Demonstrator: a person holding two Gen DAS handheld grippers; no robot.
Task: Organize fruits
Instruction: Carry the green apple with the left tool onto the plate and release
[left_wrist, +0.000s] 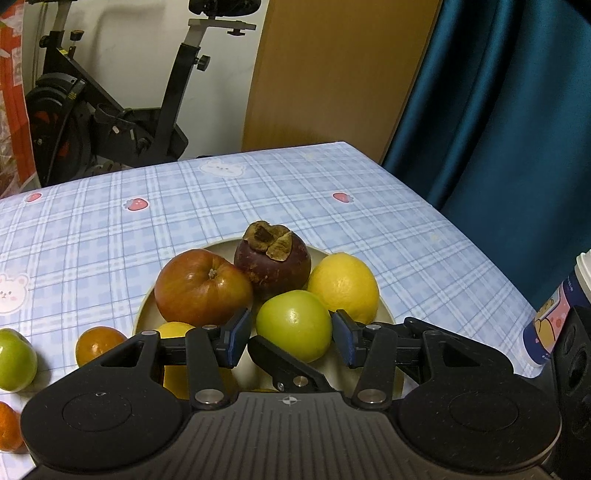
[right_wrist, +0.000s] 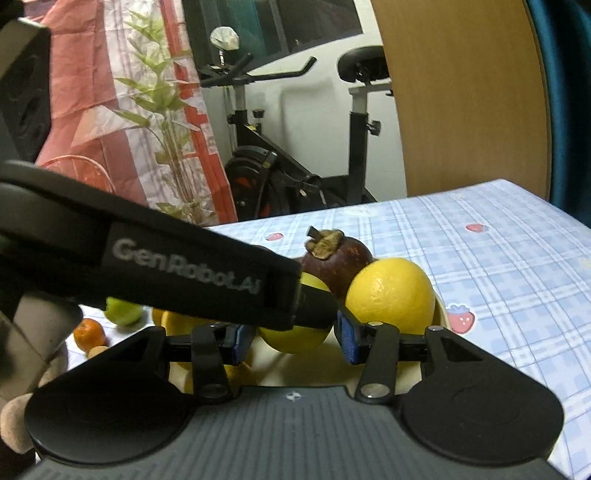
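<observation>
**A:** What am I looking at, biggest first?

**B:** Table (left_wrist: 332, 206) w/ blue plaid cloth. On it a round beige plate (left_wrist: 146, 302) piled w/ fruit: red apple (left_wrist: 201, 286), dark mangosteen (left_wrist: 273, 264) behind it, lemon (left_wrist: 343, 286) on the right, green apple (left_wrist: 293, 325) in front. Loose on the cloth left of the plate: a mandarin (left_wrist: 98, 343), then a smaller green fruit (left_wrist: 14, 360). A printed bottle (left_wrist: 554, 321) stands near the table's right edge.

**A:** Grippers?

**B:** My left gripper (left_wrist: 290, 338) has the green apple between its blue pads. Small gaps show on both sides, so I read it as released, not clamping. My right gripper (right_wrist: 295, 338) sits just beside it, jaws apart. A yellow-green fruit lies in its gap, but the left unit's body crosses the view, so I can't tell if the pads touch it.

**A:** Risks?

**B:** Main one, imo: both tools crowd one spot and could knock each other. Next: the pile is tight, so nudging the green apple could roll the lemon off the plate rim. Smallest: a pinch off-centre on smooth round skin, and it squirts out.
</observation>
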